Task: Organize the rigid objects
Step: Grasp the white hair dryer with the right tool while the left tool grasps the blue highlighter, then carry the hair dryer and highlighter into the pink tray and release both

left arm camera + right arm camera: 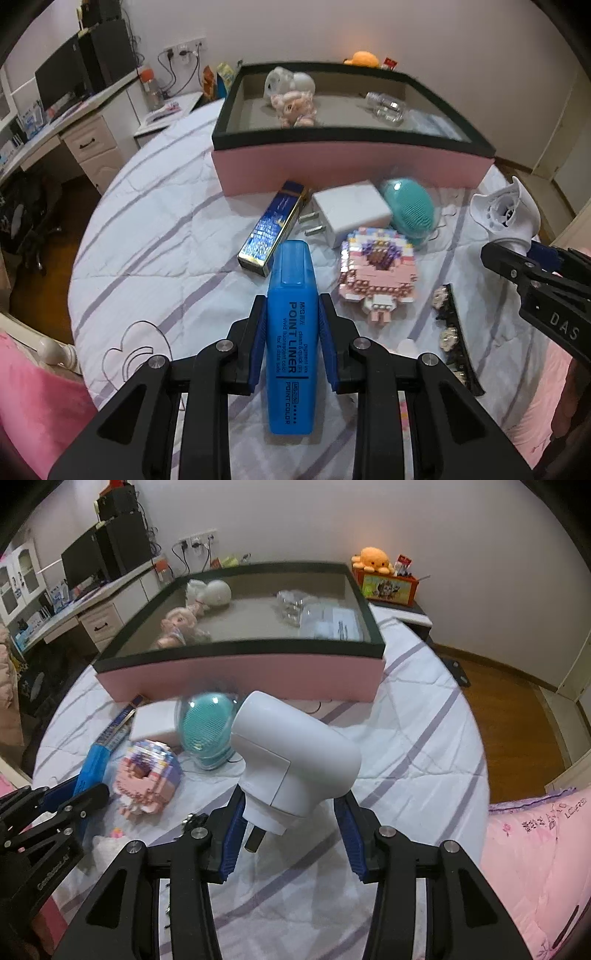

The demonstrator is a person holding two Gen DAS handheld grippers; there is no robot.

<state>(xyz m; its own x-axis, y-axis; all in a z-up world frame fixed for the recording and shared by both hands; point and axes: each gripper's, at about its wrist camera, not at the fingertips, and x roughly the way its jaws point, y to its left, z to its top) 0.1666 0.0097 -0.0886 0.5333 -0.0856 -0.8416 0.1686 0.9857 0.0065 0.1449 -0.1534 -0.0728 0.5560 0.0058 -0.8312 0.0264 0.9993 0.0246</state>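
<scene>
From the left wrist view, the left gripper (291, 328) has its fingers clamped on the blue highlighter (291, 332), above the bed (155, 236). Carry it level over the pink box's (351, 166) dark rim.

From the right wrist view, the right gripper (291, 812) pinches the white hair dryer (295, 760) by its handle; keep it from swinging.
</scene>
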